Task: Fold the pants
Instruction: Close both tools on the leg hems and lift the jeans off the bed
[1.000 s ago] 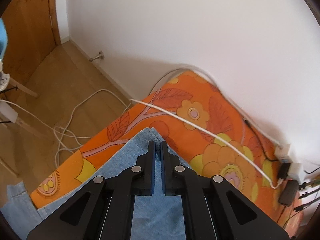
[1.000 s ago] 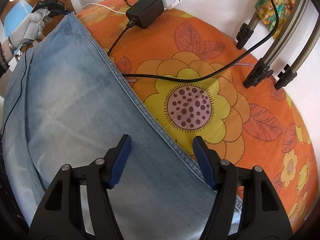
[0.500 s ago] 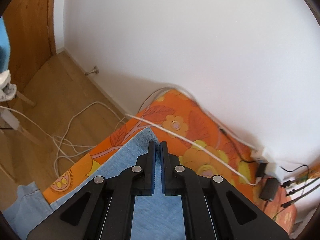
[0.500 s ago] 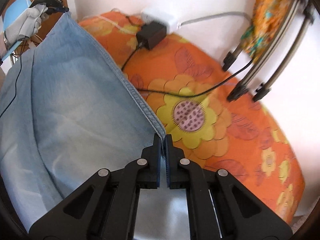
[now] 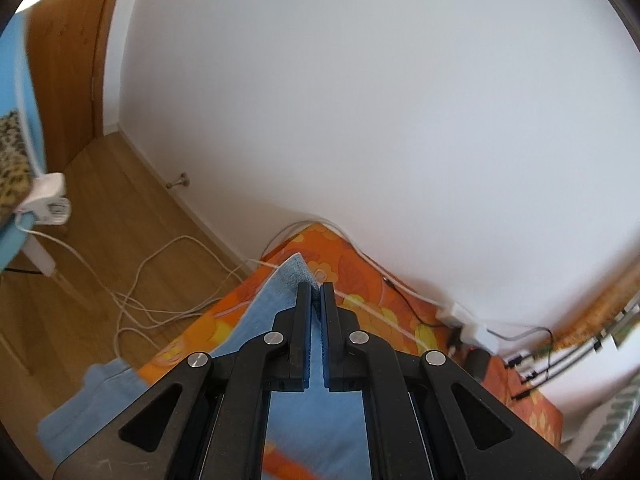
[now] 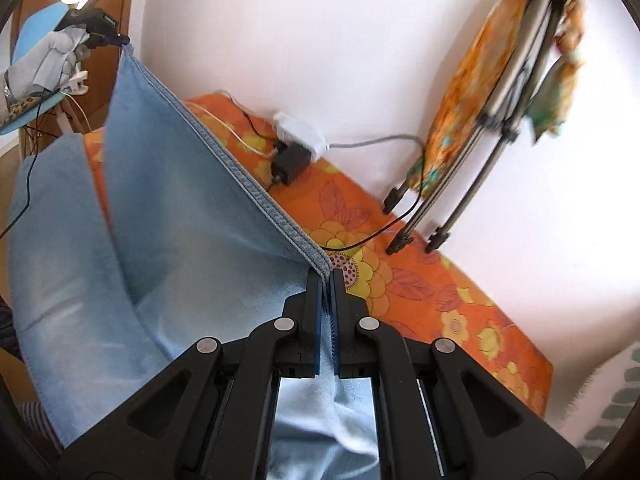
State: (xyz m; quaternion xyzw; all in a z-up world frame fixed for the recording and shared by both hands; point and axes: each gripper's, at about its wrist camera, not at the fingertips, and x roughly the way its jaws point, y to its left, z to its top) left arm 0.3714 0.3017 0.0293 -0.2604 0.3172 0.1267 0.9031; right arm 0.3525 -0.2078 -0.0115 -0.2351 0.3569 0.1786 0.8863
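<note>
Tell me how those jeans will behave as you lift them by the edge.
The jeans are probably floppy: the cloth sags between the right tongs and the left tongs. Likely fairly heavy, since the hem pulls taut. Both grips look firm.

cables on tablecloth, wall behind

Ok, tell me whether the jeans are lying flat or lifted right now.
Lifted. The jeans' hemmed edge runs taut and raised between the right hand-held gripper and the left hand-held gripper, above the orange cloth.
</note>
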